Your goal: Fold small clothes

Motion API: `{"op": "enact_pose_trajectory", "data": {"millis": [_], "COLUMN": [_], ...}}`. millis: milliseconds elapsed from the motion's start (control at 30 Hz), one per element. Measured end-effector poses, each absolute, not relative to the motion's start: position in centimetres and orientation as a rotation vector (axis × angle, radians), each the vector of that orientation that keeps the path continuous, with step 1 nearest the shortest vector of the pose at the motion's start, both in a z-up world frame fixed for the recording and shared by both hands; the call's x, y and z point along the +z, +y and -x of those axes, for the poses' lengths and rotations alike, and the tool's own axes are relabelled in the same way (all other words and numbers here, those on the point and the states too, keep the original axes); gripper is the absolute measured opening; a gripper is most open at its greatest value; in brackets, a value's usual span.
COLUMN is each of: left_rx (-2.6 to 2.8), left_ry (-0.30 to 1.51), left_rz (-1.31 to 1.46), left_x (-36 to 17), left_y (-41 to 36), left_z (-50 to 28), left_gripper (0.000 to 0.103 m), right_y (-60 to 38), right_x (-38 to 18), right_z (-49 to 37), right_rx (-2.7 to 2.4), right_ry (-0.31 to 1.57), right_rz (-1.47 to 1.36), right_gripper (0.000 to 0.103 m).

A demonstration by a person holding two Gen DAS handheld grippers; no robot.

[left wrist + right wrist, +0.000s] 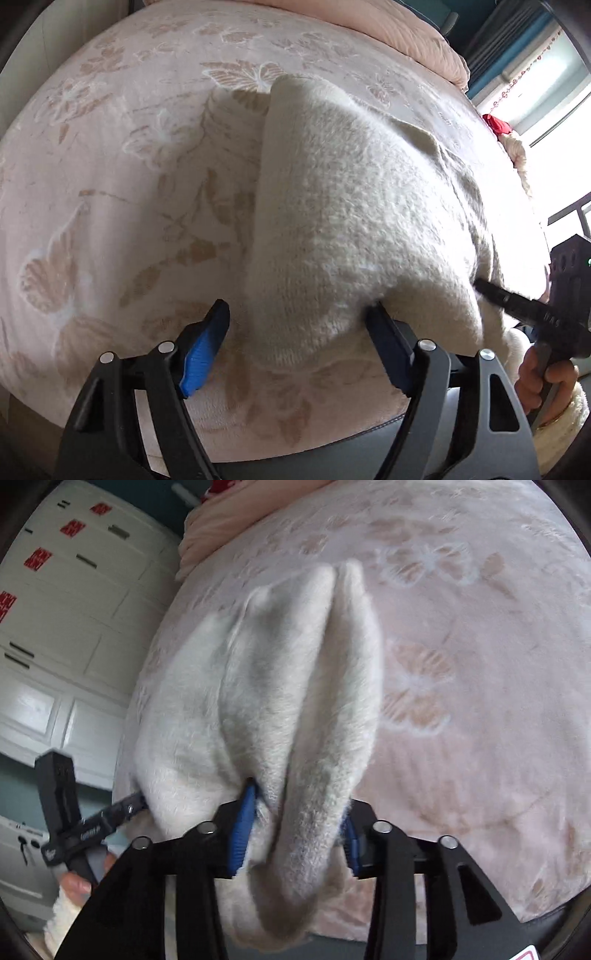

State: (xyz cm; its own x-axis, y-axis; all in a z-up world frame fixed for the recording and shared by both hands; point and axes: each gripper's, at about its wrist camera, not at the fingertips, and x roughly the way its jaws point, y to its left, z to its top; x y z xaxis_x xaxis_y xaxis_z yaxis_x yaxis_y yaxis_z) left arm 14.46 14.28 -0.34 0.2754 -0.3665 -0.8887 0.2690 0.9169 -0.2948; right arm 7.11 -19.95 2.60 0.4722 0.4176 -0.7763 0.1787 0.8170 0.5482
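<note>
Black plastic fingers w/ ribbed blue pads sit closest to us in both views; our left gripper (295, 332) has its jaws spread wide, the left pad bare over the bedcover, the right finger tucked against the underside edge of the cream garment (354, 206), no pinch that we can see; our right gripper (295, 827) has a thick fold of that same garment between its pads, fabric bulging out both sides and hanging below, so we read it as pinching the cloth. Garment is fuzzy, woolly knit, off-white, bunched into long soft ridges w/ a deep crease down the middle; it lies on the bed near the front edge, between the 2 grippers. Bedcover (110, 177) is pale pink plush w/ embossed tan butterflies & leaves; a quilted peach duvet (413, 33) is rumpled at the far end. White panelled cupboards (74, 602) w/ red stickers stand beside the bed.
</note>
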Motion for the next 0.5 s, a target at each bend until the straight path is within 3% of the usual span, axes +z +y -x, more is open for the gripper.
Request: {"op": "enact_pose_trajectory", "data": {"millis": [67, 200, 367, 400, 433, 500], "left_rx": [-0.401, -0.391, -0.398, -0.403, -0.398, -0.405], "left_ry": [1.155, 1.008, 1.009, 1.015, 1.036, 1.074], "left_rz": [0.048, 0.034, -0.009, -0.006, 0.009, 0.04], "left_x": [2.0, 7.4, 7.2, 6.9, 6.2, 5.4], "left_y": [13.8, 13.3, 10.0, 9.5, 9.6, 9.6], "left_z": [-13.3, -11.5, -12.7, -12.8, -12.9, -13.1], "left_gripper": [0.072, 0.073, 0.074, 0.074, 0.074, 0.074], "right_y": [-20.9, -21.0, -18.4, -18.0, -18.0, -17.8], "right_x": [5.5, 9.8, 5.6, 4.4, 3.7, 5.9], "right_z": [-6.7, -7.6, -14.3, -15.6, -16.4, -17.2], "right_rx": [0.09, 0.102, 0.16, 0.16, 0.169, 0.19], "right_ry": [1.037, 0.965, 1.097, 1.125, 1.134, 1.078], "right_rz": [-0.57, -0.467, -0.427, -0.434, -0.451, -0.446], "right_gripper": [0.047, 0.048, 0.046, 0.024, 0.013, 0.011]}}
